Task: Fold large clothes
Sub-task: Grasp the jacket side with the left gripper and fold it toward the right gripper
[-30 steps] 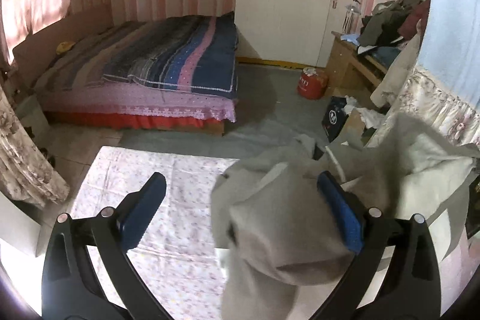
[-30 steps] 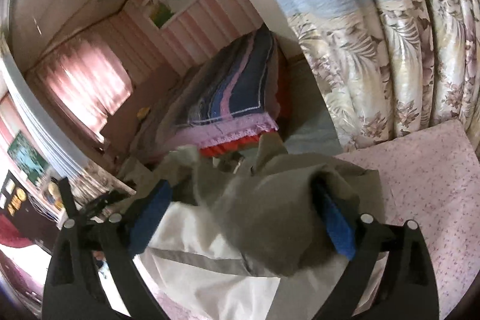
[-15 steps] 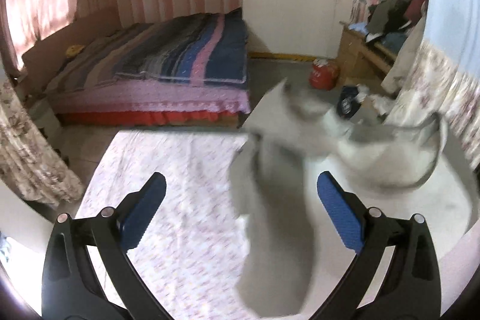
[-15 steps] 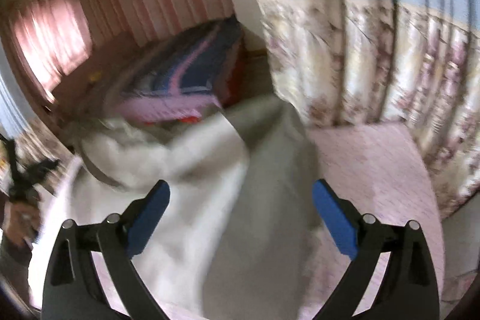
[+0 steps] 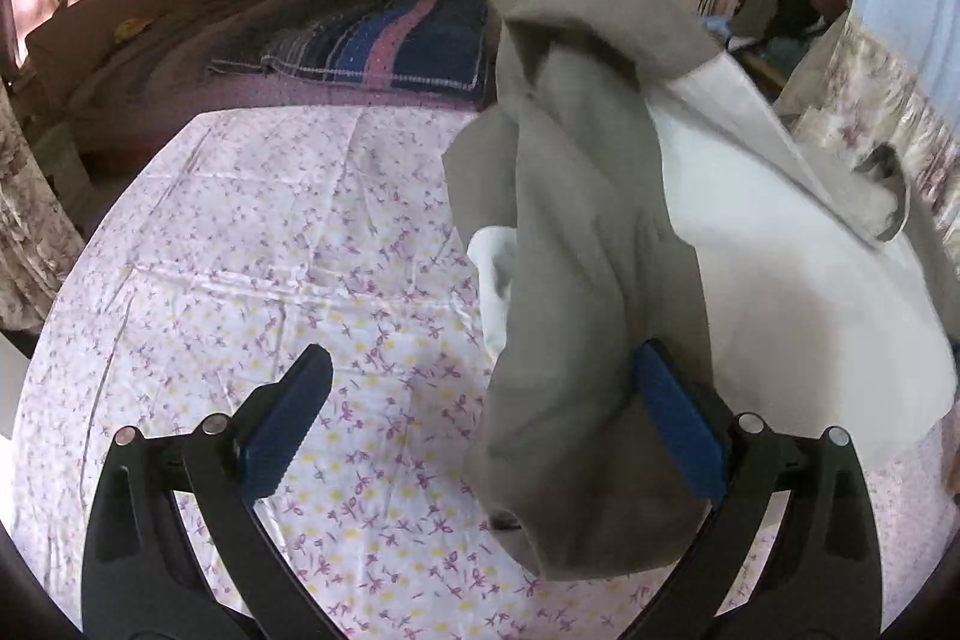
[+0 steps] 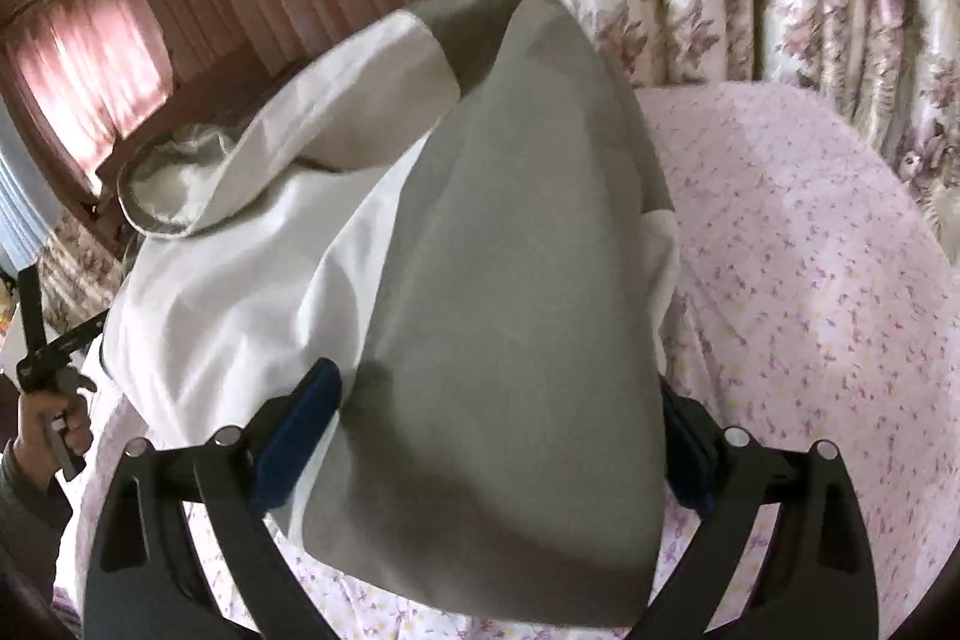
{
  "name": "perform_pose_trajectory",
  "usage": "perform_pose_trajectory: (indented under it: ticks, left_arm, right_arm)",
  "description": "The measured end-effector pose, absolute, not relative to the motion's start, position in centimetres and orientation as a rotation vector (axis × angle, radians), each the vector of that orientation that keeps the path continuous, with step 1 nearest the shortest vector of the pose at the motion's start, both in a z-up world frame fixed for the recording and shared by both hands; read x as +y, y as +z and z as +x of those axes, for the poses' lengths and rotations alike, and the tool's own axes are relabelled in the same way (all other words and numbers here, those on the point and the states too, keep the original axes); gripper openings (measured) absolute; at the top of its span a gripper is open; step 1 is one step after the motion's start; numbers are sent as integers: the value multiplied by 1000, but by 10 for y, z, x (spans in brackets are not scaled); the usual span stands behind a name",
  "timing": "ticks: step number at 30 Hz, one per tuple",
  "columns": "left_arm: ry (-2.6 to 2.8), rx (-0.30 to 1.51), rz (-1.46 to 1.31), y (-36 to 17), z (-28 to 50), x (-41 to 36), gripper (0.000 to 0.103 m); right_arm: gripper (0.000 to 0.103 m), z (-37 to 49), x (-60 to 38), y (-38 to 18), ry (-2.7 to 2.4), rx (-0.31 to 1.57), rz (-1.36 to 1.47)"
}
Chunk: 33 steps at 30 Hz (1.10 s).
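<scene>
The large garment (image 5: 600, 220), grey with white panels and a hood (image 5: 876, 202), hangs bunched above a work surface spread with a flowered sheet (image 5: 270, 280). Both grippers have their 2 fingers spread wide. On the left gripper (image 5: 480, 424) a grey fold, probably a sleeve, drapes over the right blue pad (image 5: 678, 430) and falls between the fingers, while the other pad stands clear over bare sheet. On the right gripper (image 6: 486, 448) grey cloth (image 6: 510, 280) fills the whole gap and hides most of both pads, so the jaws look apart rather than clamped, though cloth covers the contact.

From the left gripper, the white body stretches away to the right; from the right gripper, it runs off to the left toward the hood (image 6: 168, 184). The garment's long axis therefore seems to lie between the 2 grippers, crosswise to both. Neither hand looks clearly nearer to the body. Spreading it flat likely means drawing the 2 ends apart along that line.
</scene>
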<state>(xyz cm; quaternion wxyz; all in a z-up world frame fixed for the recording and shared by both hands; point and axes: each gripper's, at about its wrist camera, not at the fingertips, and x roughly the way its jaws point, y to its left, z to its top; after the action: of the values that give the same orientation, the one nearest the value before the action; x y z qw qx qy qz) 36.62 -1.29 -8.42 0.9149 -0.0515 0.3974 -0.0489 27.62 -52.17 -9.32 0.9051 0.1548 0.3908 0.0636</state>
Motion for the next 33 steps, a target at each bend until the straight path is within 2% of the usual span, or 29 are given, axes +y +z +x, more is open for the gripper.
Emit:
perform_pose_trajectory:
  ticks: [3, 6, 11, 12, 13, 14, 15, 16, 17, 19, 20, 21, 22, 24, 33]
  left_arm:
    - [-113, 742, -158, -76, 338, 4, 97]
    - [-150, 703, -87, -77, 317, -5, 97]
    - [-150, 736, -73, -89, 325, -17, 98]
    - [-150, 743, -85, -91, 328, -18, 98]
    - [-148, 770, -81, -94, 334, -22, 98]
    - [-146, 800, -71, -97, 340, -26, 96]
    - [-165, 806, -71, -98, 343, -31, 88]
    - [-187, 802, -61, -97, 343, -37, 72]
    - [-209, 807, -51, -99, 342, -40, 61]
    - [-222, 810, -40, -98, 341, -50, 39]
    - [-219, 807, -38, -95, 339, -52, 31]
    - [-211, 805, -37, -93, 336, -53, 14]
    - [-212, 803, -42, -89, 330, -53, 9]
    - [-221, 792, -32, -80, 319, -51, 5]
    - [-250, 758, -119, -28, 213, -10, 5]
  right_arm:
    - [100, 261, -526, -94, 135, 772, 353]
    - [101, 248, -517, -94, 143, 734, 278]
    - [100, 252, -503, -96, 95, 753, 193]
    - [97, 253, -501, -96, 93, 754, 193]
    - [86, 254, -499, -96, 100, 759, 187]
    - [79, 254, -496, -96, 99, 765, 171]
    - [56, 253, -491, -97, 88, 765, 148]
    - [39, 253, -490, -97, 86, 767, 146]
    - [35, 254, -490, -97, 98, 771, 163]
    - [18, 254, -493, -98, 113, 773, 205]
    - [18, 253, -493, -97, 125, 774, 221]
    - [15, 252, -493, -95, 123, 770, 218]
    - [13, 249, -491, -93, 122, 766, 210]
    - [11, 239, -488, -85, 127, 757, 198]
    - [7, 157, -479, -47, 273, 762, 206]
